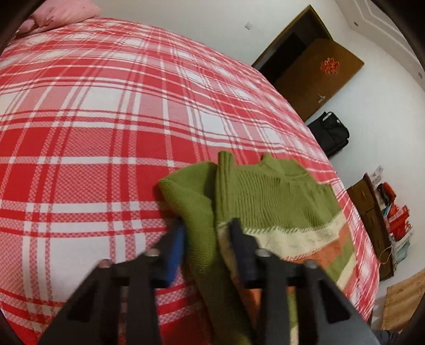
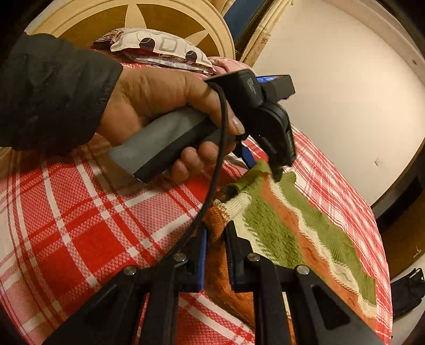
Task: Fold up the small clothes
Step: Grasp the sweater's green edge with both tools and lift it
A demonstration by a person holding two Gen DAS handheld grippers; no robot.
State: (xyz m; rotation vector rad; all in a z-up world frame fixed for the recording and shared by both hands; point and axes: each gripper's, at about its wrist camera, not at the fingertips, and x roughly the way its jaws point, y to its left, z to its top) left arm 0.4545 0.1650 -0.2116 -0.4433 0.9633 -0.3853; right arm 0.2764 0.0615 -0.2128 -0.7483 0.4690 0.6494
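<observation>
A small knitted sweater with green, cream and orange bands lies on the red plaid bed, in the left wrist view (image 1: 268, 201) and the right wrist view (image 2: 297, 225). My left gripper (image 1: 207, 228) is closed on a green fold of the sweater, with fabric between its fingers. In the right wrist view the left gripper (image 2: 261, 168) pinches the far green edge. My right gripper (image 2: 216, 236) is closed on the near orange edge of the sweater.
The red and white plaid bedspread (image 1: 106, 111) covers the bed. A pink pillow (image 1: 63, 13) lies at the far end. A patterned pillow (image 2: 159, 50) sits by the round headboard (image 2: 138, 16). A brown door (image 1: 318, 74), black bag (image 1: 329, 132) and cluttered cabinet (image 1: 372, 212) stand beyond the bed.
</observation>
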